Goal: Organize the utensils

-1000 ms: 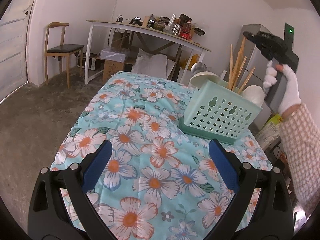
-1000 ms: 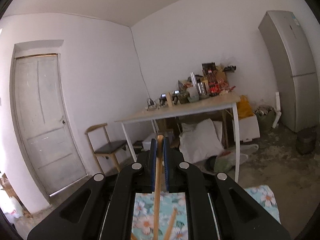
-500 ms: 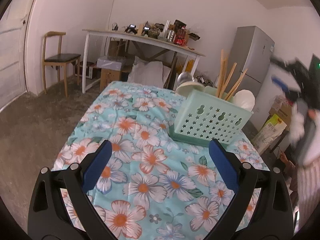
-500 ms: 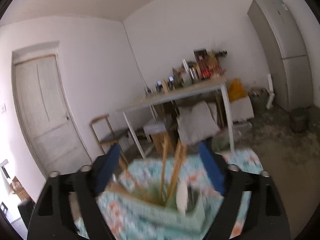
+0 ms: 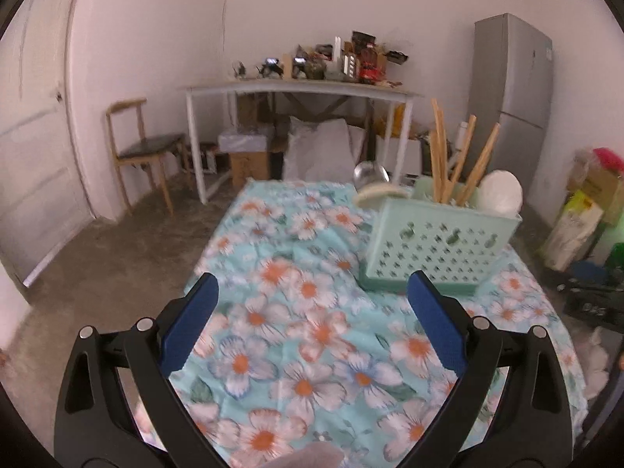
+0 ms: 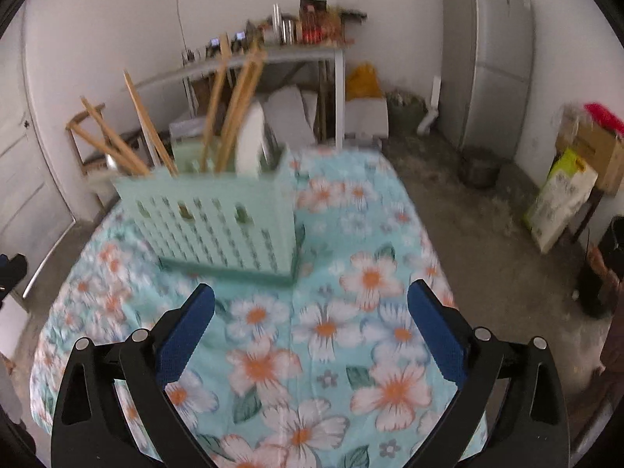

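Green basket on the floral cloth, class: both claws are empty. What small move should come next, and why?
Probably draw the right claw, whose jaws are opening with nothing between them, back from the green basket. The chopsticks already stand inside it, the floral cloth shows no loose utensil, and the left claw is open and empty too.

Black claw [image 5: 312, 296], blue pads [image 5: 191, 323]
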Demonstrator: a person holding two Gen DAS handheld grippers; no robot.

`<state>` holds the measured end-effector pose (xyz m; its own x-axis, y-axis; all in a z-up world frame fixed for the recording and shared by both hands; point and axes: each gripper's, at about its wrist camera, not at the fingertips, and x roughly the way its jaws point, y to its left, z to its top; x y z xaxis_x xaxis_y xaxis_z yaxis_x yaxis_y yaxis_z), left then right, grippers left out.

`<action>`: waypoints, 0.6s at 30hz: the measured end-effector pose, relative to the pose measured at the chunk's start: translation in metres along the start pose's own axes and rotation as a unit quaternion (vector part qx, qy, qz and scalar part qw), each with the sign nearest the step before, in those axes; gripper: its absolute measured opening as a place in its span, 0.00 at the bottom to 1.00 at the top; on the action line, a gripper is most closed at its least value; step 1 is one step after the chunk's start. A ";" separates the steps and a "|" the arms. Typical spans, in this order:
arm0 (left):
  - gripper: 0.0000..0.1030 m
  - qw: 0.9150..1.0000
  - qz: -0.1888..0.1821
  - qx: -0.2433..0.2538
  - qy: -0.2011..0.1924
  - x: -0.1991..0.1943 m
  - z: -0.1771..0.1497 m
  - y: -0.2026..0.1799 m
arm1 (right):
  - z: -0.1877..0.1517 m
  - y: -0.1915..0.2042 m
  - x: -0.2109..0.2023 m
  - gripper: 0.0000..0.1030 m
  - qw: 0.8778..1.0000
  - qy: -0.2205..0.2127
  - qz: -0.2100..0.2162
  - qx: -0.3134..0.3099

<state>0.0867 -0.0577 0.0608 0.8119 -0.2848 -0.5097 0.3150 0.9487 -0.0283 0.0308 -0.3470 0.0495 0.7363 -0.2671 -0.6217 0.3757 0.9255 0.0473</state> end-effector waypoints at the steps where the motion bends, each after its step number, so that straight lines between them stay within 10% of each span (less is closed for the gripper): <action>1: 0.91 1.000 0.007 0.001 -0.008 -0.002 0.005 -0.002 | 0.001 0.000 -0.003 0.94 1.000 -0.007 0.000 0.002; 18: 0.91 0.991 0.116 -0.024 0.055 0.016 0.010 -0.007 | -0.028 0.015 0.012 0.94 0.997 0.038 -0.071 0.018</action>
<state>0.1019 -0.0705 0.0615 0.8002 -0.0429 -0.5982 0.0998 0.9931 0.0622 0.0293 -0.3288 0.0209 0.6301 -0.3725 -0.6813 0.4947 0.8689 -0.0176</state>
